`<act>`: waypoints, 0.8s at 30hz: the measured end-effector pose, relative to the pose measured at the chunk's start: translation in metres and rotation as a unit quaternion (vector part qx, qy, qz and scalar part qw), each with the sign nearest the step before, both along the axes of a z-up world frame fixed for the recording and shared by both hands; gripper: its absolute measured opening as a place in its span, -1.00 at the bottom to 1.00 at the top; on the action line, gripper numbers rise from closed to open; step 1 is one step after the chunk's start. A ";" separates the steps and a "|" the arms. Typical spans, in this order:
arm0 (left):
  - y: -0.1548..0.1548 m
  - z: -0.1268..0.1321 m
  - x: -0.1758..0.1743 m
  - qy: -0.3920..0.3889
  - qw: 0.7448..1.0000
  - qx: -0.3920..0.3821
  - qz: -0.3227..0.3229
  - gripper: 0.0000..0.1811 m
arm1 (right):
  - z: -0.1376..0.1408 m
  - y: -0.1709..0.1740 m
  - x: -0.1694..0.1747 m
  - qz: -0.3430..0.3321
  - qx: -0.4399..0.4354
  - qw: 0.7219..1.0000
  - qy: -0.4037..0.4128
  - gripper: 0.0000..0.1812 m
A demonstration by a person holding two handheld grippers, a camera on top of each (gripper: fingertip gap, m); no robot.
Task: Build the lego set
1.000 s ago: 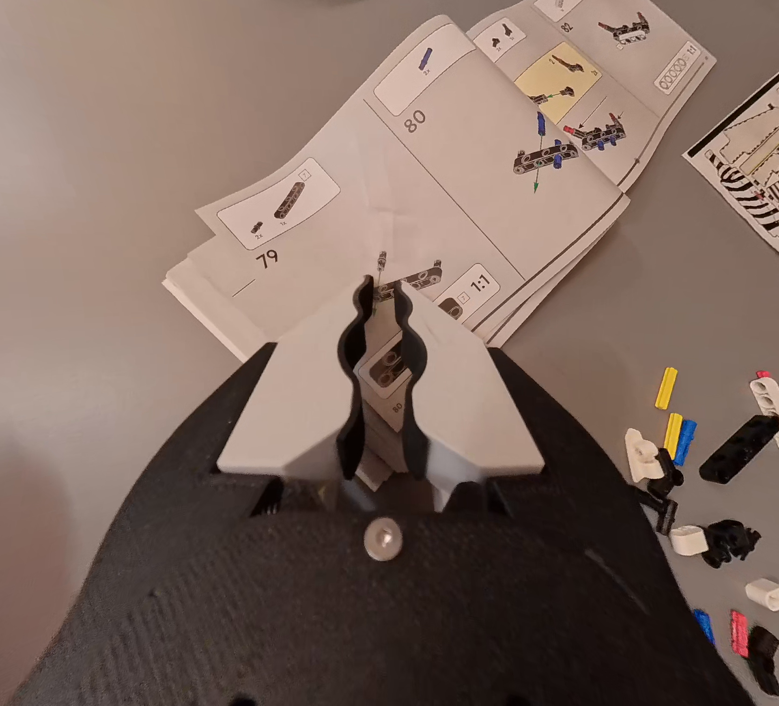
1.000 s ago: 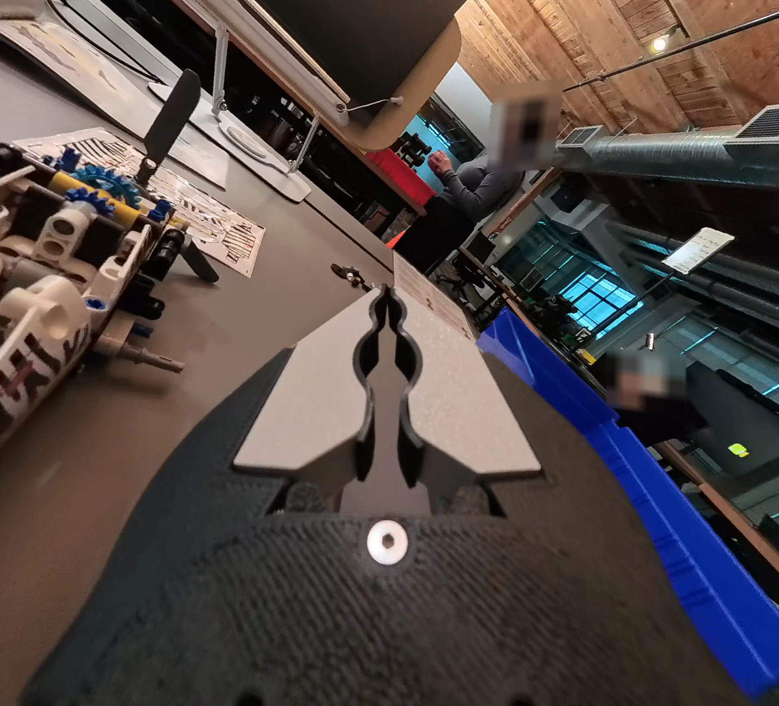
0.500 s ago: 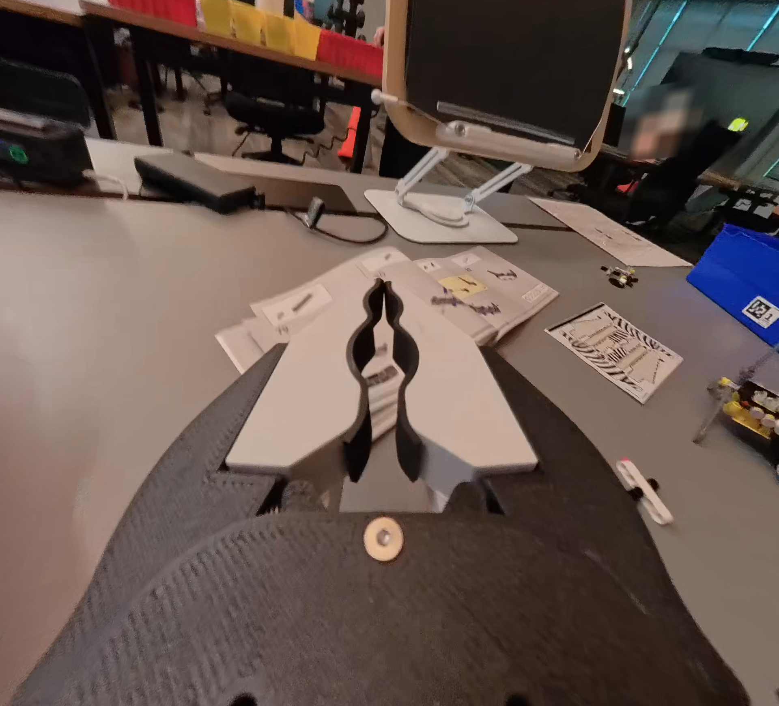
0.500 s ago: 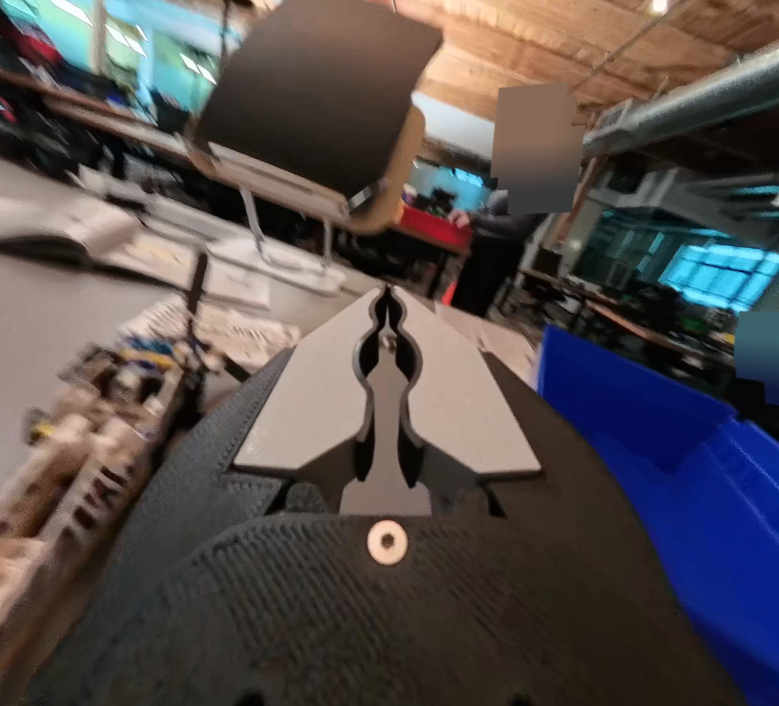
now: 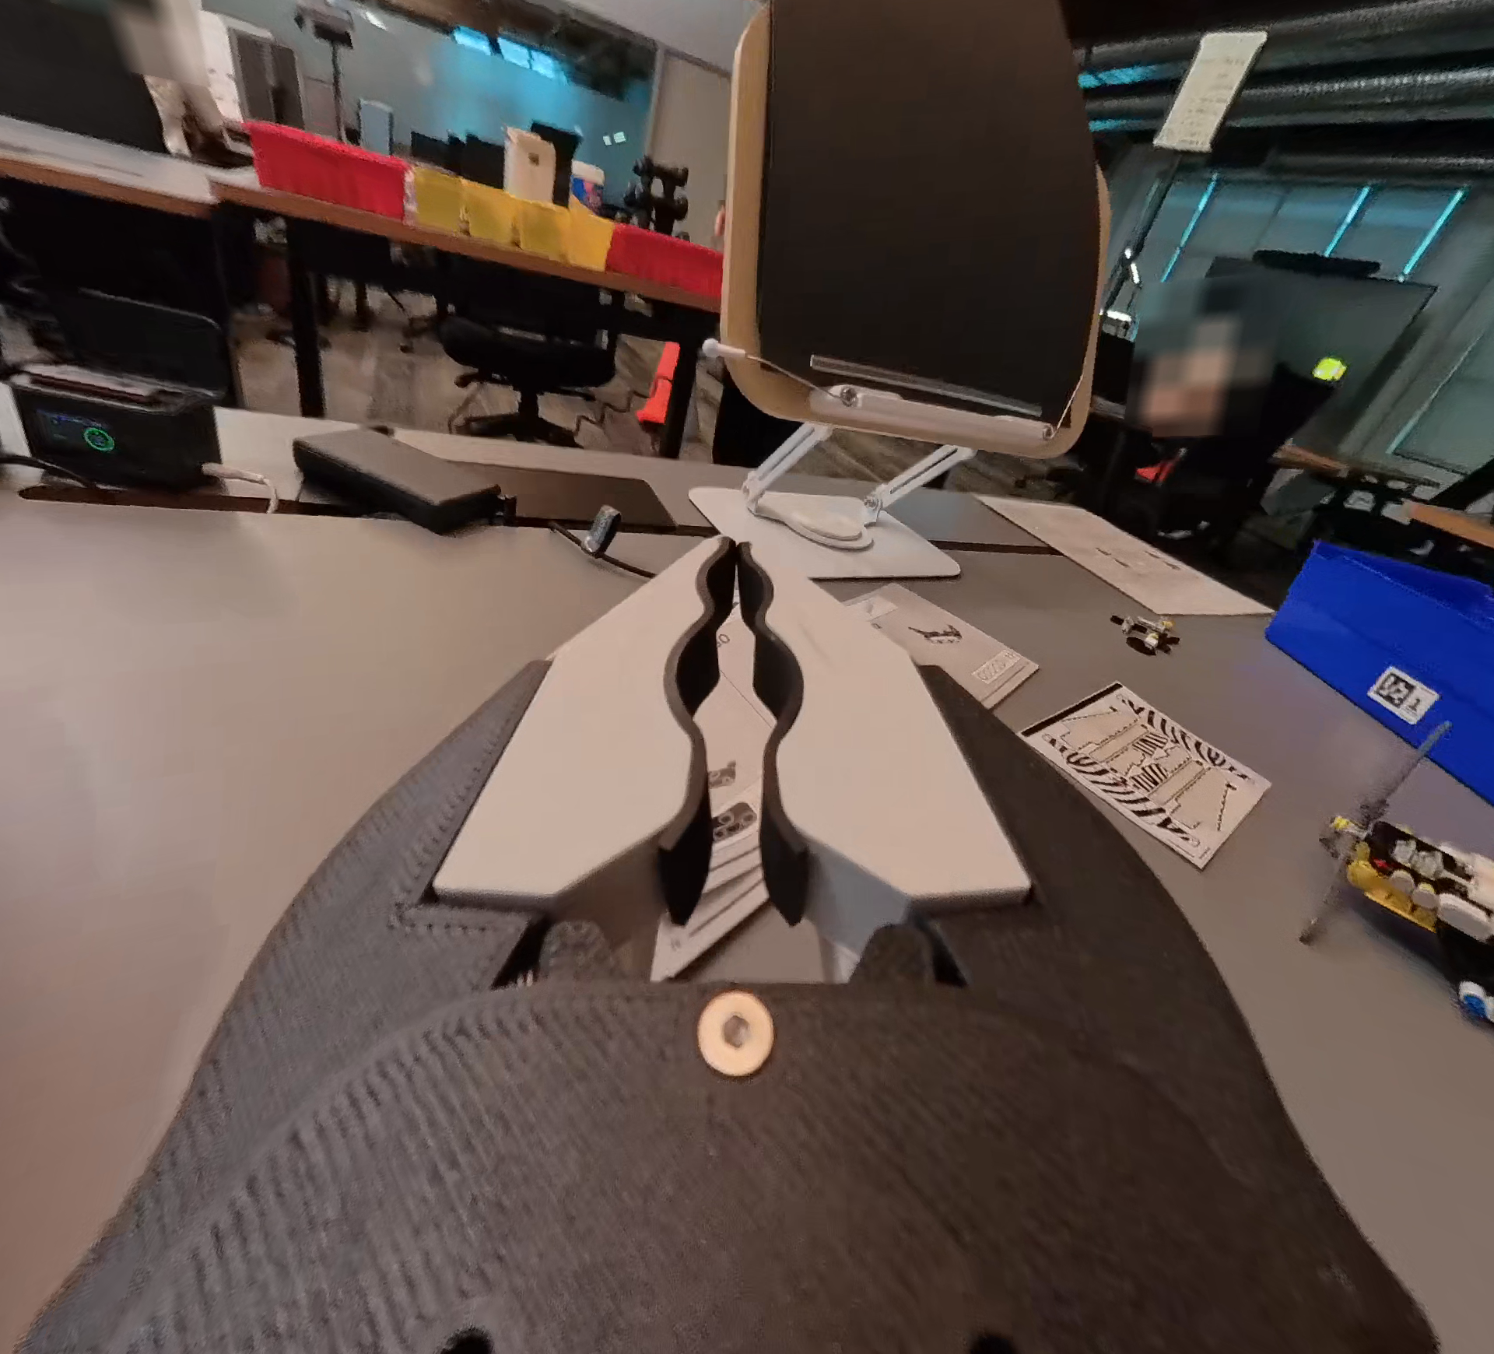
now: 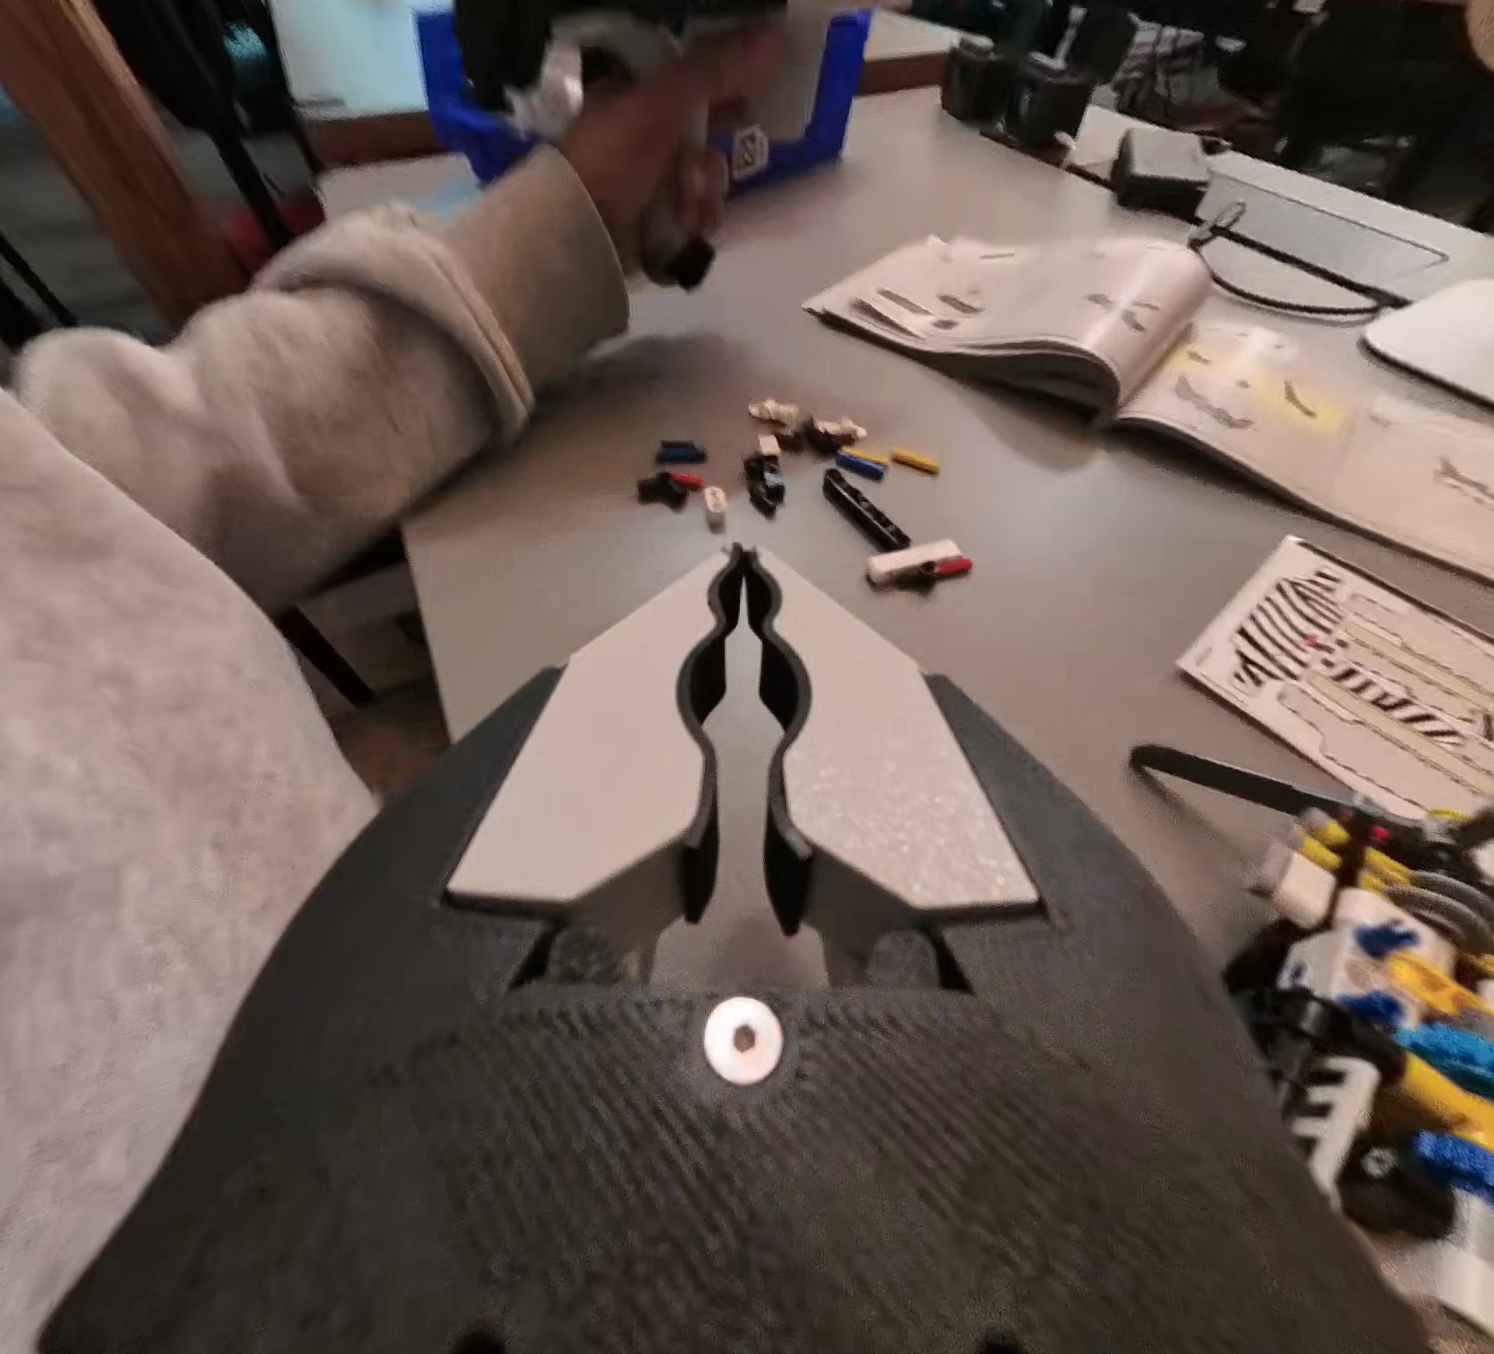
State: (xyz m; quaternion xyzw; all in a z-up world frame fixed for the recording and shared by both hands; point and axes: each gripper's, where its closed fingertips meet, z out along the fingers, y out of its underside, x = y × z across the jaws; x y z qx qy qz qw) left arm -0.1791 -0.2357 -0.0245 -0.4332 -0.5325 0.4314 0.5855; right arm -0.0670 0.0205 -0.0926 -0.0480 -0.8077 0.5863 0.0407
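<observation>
Jaws of both grippers are together at the tips and grip nothing. Left gripper (image 5: 734,554) is raised off the bench (image 5: 242,668), pointing across it toward the tablet stand (image 5: 825,531); the instruction booklet (image 5: 962,648) lies under and past it. Right gripper (image 6: 744,562) hangs over the near bench edge, aimed at the loose parts pile (image 6: 776,462).

Part-built model (image 6: 1390,992) sits at the right of the right wrist view, on the bench just beside the sticker sheet (image 6: 1358,684). Black beam (image 6: 863,511) and white piece with a red pin (image 6: 917,562) lie nearest the right tips.

Judgement: step in hand looks like picking the next part, nothing gripped yet.

To do it well:
- Booklet should be checked first; left gripper sits over the open page, so it should clear off.
- Right jaws need to part before descent.
- One piece should be taken at a time; parts lie close together, so an outlier like the black beam is the easier grab.
- Beam is best clamped across its narrow width, near the middle.
- Sleeve (image 6: 364,345) and blurred left hand (image 6: 671,183) sit above the pile; they should stay out of the path.
</observation>
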 end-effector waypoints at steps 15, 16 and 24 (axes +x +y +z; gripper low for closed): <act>-0.038 -0.047 -0.002 -0.131 0.989 -0.021 0.070 -1.00 | -0.048 -0.051 -0.036 -0.018 0.113 0.989 -0.095 -0.98; -0.042 -0.046 0.001 -0.129 0.988 -0.027 0.085 -1.00 | -0.048 -0.052 -0.038 -0.021 0.111 0.989 -0.099 -0.97; -0.026 -0.049 -0.005 -0.125 0.992 0.019 0.028 -1.00 | -0.047 -0.056 -0.064 -0.058 0.105 0.989 -0.090 -0.93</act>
